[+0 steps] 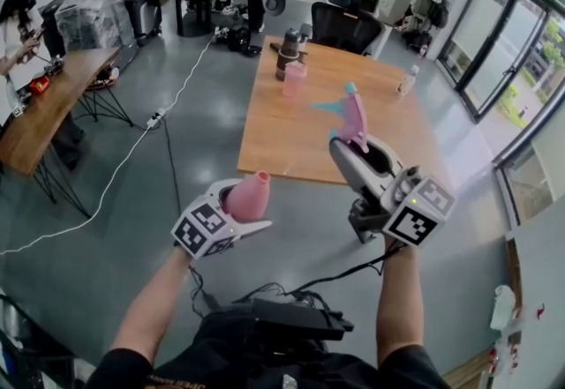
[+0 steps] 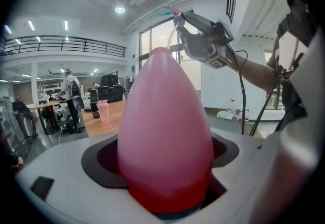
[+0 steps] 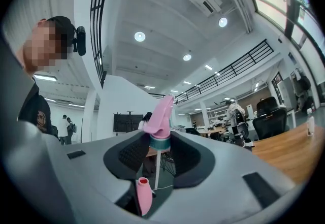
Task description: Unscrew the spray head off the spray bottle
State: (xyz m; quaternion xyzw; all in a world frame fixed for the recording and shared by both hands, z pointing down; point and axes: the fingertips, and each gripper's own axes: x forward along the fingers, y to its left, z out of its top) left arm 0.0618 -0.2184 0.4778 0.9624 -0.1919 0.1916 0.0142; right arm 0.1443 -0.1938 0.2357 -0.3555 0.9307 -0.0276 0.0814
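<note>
The pink bottle body (image 1: 248, 196) is separated from its spray head, its open neck pointing up and away. My left gripper (image 1: 237, 218) is shut on the bottle, which fills the left gripper view (image 2: 165, 136). My right gripper (image 1: 357, 152) is shut on the teal collar (image 3: 160, 141) of the pink spray head (image 1: 354, 116). It holds the head higher and to the right of the bottle. The head's thin white dip tube (image 3: 158, 169) hangs free. In the right gripper view the bottle's neck (image 3: 143, 195) shows below the tube, apart from it.
Both grippers hover over grey floor in front of a wooden table (image 1: 300, 145). On the table stand a pink cup (image 1: 294, 78), a dark jug (image 1: 290, 50) and a clear bottle (image 1: 406, 80). Black chairs (image 1: 346, 26) stand behind. A white cable (image 1: 132, 149) crosses the floor at left.
</note>
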